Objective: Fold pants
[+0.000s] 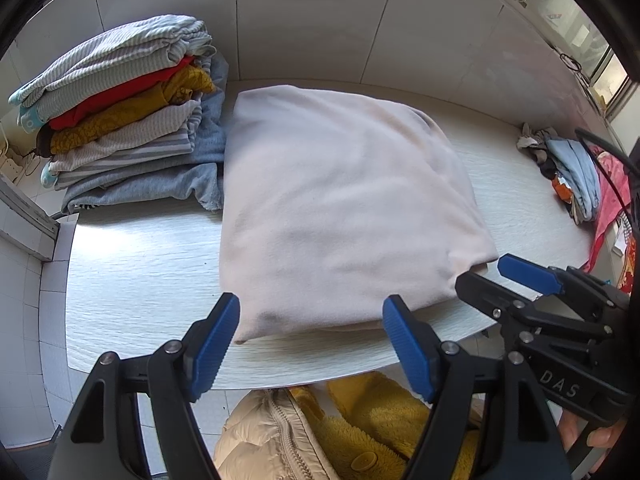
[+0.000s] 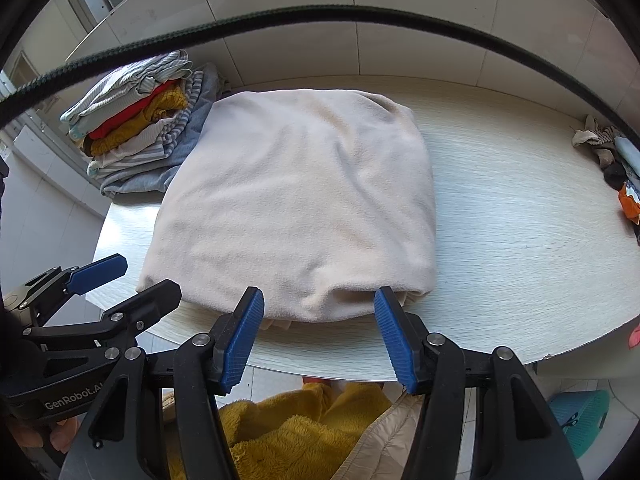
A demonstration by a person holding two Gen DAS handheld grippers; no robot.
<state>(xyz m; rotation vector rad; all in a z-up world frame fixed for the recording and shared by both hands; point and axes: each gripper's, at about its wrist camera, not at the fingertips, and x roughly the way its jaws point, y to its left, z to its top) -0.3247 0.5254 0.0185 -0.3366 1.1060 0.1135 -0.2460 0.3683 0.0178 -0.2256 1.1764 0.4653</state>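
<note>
The pale cream pants (image 1: 336, 208) (image 2: 296, 200) lie folded into a thick square in the middle of the white table (image 1: 140, 280) (image 2: 520, 240). My left gripper (image 1: 312, 302) hangs open just over the fold's near edge, toward its left corner, its blue pads apart with nothing clamped. My right gripper (image 2: 318, 294) is open too, at the near edge toward the right corner, where the layered hem shows between its fingers. Each gripper shows in the other's view: the right one (image 1: 482, 272) by the right corner, the left one (image 2: 148, 274) by the left corner.
A stack of folded clothes (image 1: 120, 120) (image 2: 140, 120) touches the pants at the back left. Loose garments (image 1: 568, 176) (image 2: 616, 168) are heaped at the table's right end. A tiled wall stands behind. A person's yellow fleece (image 1: 376, 420) and a teal stool (image 2: 580, 412) are below the table's near edge.
</note>
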